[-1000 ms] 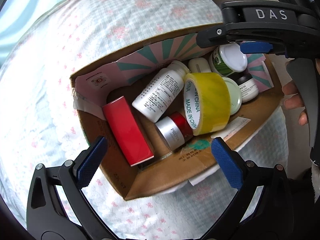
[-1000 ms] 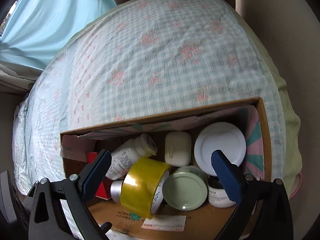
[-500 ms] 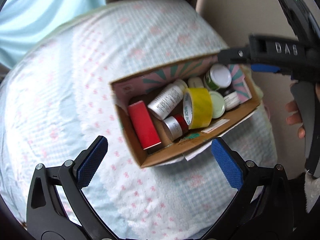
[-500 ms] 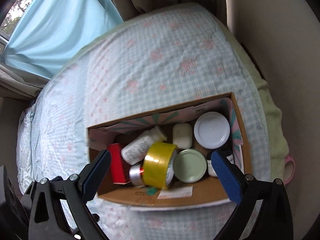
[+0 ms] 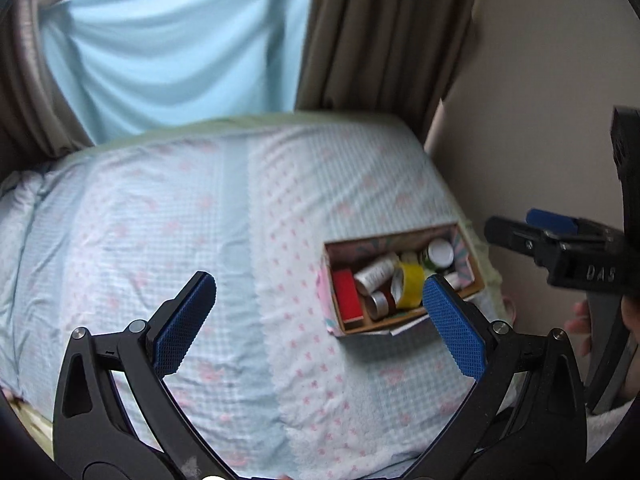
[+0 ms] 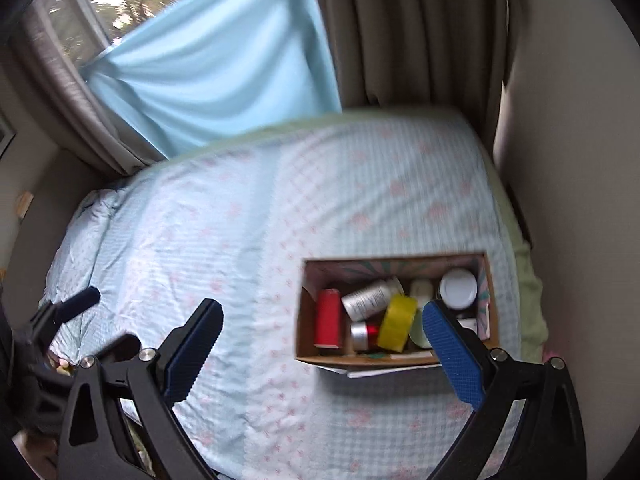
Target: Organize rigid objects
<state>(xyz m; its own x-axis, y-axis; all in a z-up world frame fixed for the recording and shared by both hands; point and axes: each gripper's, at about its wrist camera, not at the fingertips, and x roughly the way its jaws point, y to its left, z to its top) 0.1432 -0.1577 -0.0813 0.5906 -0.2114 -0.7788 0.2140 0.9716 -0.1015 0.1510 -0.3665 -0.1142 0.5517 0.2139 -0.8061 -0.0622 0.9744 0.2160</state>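
Note:
A cardboard box [image 5: 338, 322] [image 6: 304, 332] sits on the bed near its right edge. It holds a red box [image 5: 347, 294] [image 6: 328, 318], a white bottle [image 5: 374, 272] [image 6: 366, 298], a yellow tape roll [image 5: 410, 286] [image 6: 398, 322], a silver and red tube [image 6: 364, 334], and a white-lidded jar [image 5: 440, 251] [image 6: 458, 288]. My left gripper [image 5: 320, 320] is open and empty, high above the bed and left of the box. My right gripper [image 6: 324, 348] is open and empty, high above the box's left part; it also shows in the left wrist view [image 5: 560, 240].
The bed [image 5: 180, 220] [image 6: 240, 220] has a light blue checked cover with pink marks. A wall [image 5: 540, 100] runs along its right side. Brown curtains [image 6: 400, 32] and a light blue cloth [image 5: 172, 48] hang behind it. The left gripper's body [image 6: 60, 312] shows at the right wrist view's left edge.
Both grippers have pulled up and back from the box, which now looks small and far. The window and curtains have come into view. The box's contents have not moved.

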